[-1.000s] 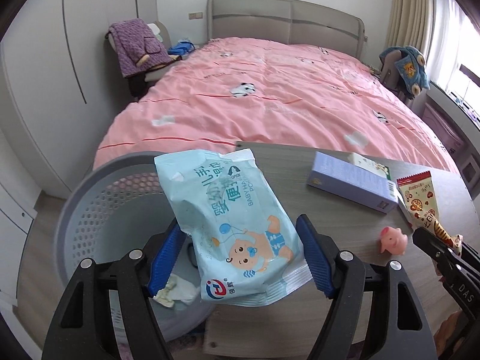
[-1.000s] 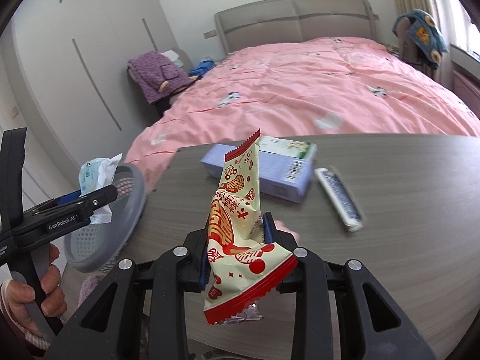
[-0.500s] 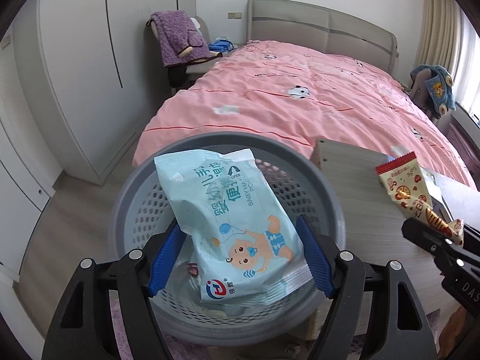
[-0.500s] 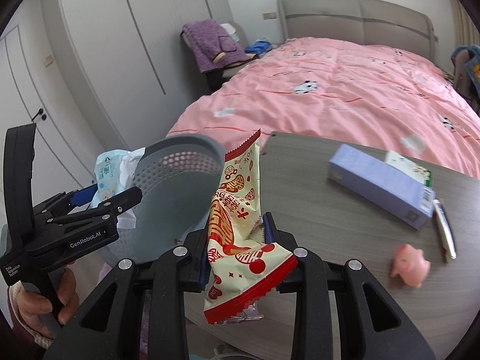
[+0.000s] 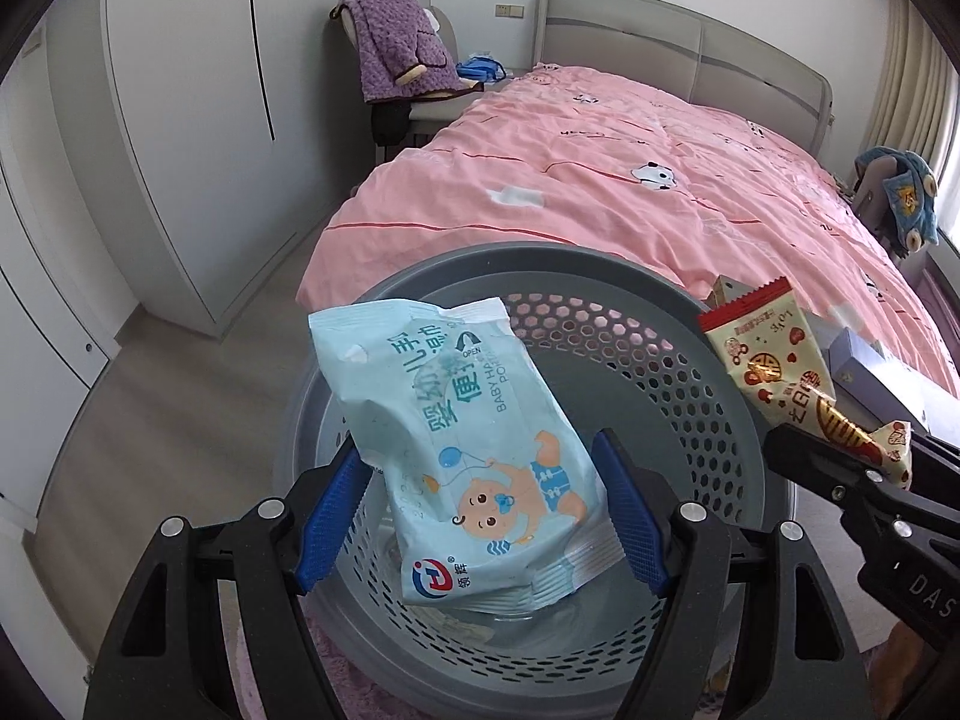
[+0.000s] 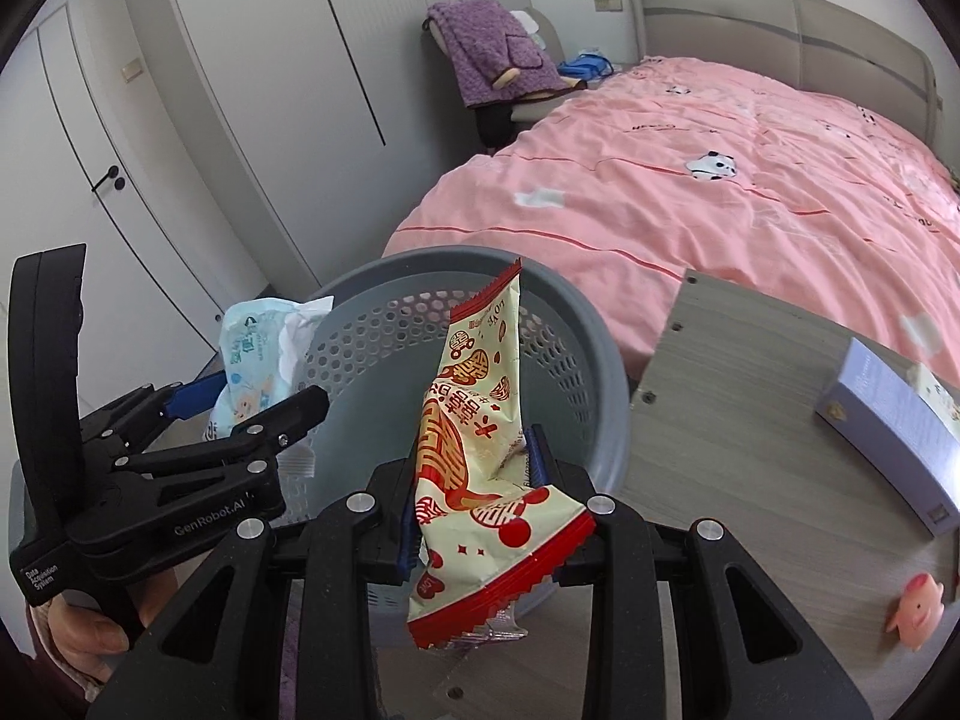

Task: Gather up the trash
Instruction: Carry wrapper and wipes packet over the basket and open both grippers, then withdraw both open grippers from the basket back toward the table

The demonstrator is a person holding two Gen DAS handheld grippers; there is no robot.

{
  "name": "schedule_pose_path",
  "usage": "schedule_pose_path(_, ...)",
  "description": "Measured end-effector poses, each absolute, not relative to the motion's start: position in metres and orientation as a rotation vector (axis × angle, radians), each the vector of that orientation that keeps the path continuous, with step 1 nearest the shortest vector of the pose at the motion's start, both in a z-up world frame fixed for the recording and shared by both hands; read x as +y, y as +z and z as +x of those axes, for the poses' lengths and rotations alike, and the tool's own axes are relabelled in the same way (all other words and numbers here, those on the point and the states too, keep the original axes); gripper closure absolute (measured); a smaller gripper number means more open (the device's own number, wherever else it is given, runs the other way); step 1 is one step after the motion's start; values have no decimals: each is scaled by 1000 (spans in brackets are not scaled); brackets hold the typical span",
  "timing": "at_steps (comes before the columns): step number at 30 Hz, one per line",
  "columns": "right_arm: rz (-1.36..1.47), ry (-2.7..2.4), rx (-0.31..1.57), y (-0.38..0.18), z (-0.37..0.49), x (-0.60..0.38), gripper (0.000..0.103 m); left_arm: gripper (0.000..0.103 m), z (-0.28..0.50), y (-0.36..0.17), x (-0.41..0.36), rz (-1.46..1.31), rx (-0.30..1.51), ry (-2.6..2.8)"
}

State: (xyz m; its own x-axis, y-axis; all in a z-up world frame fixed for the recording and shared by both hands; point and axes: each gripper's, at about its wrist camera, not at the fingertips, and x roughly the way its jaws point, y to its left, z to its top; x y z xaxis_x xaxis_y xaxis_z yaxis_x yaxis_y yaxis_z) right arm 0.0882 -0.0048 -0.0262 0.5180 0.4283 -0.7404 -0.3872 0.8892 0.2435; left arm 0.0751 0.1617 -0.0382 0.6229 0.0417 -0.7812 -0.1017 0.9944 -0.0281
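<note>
My left gripper (image 5: 480, 510) is shut on a light blue baby-wipes pack (image 5: 468, 450) and holds it over the grey perforated trash basket (image 5: 630, 312). My right gripper (image 6: 474, 480) is shut on a cream and red snack wrapper (image 6: 480, 420), held upright above the basket's (image 6: 570, 330) near rim. In the left wrist view the wrapper (image 5: 774, 360) and right gripper (image 5: 864, 480) are at the basket's right side. In the right wrist view the left gripper (image 6: 240, 408) and the pack (image 6: 258, 348) are at the basket's left side.
A grey wooden table (image 6: 750, 420) stands right of the basket with a lavender box (image 6: 888, 420) and a small pink pig toy (image 6: 918, 606). A pink bed (image 5: 660, 180) lies behind. White wardrobes (image 5: 180, 120) stand at left. Some scraps lie in the basket's bottom (image 5: 456, 624).
Both grippers have moved left from over the table to over the basket, each still holding its item. The table has slid out to the right of both views.
</note>
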Motion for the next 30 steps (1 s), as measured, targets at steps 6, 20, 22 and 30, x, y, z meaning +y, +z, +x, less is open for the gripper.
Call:
schedule_pose_path(6,45,496,911,-28,94,2,71,31,83,-39,164,-86,898,77)
schedule_pose_path(20,66,469,873,-22,95,-3,49,25,77,-40,175,-96,918,107)
schedule_pose_path(22,65,470,871,-21,94,-2,48,24,76,-40,177,-99,921,111)
schedule_pose_path(30,61,469,869,-21,88,-3,44,24,69,-37,178,-94,915,129)
